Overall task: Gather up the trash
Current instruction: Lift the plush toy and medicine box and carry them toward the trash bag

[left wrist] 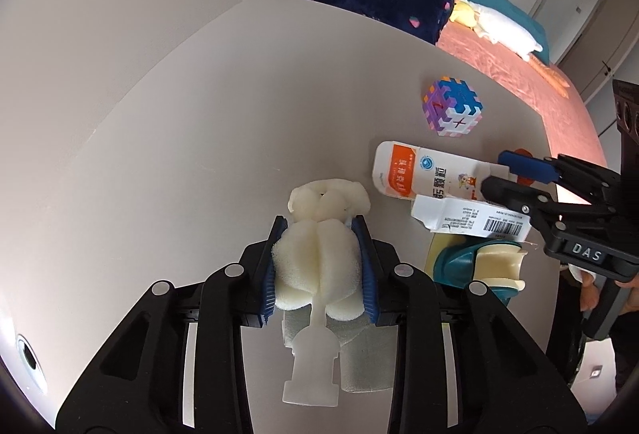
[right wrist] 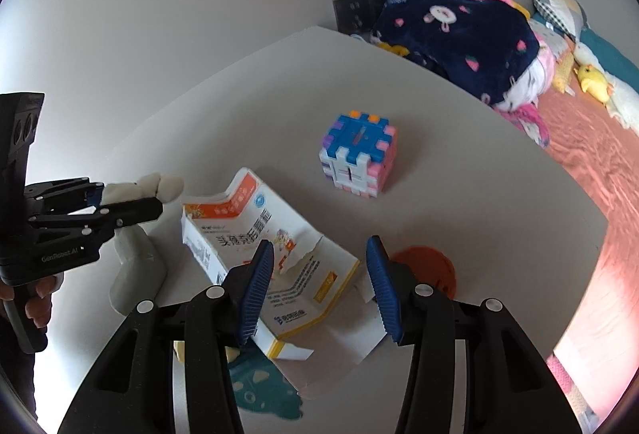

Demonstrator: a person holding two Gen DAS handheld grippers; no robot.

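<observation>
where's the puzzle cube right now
The puzzle cube stands alone on the table, just beyond the torn carton and near the edge by the bed. In the left wrist view it sits upper right.

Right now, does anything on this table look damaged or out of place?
Yes. The white and orange carton lies flattened on the table with a torn edge and loose flaps. The cream foam piece is squashed in the left gripper.

Beside the white-and-orange carton (right wrist: 255,234) w/ barcode: cube (right wrist: 357,156) in blue, white, pink, purple & orange; behind it, navy blanket (right wrist: 455,38) w/ bunny print; left of it, cream sponge (left wrist: 319,266) btw blue ribbed pads (left wrist: 369,274).
</observation>
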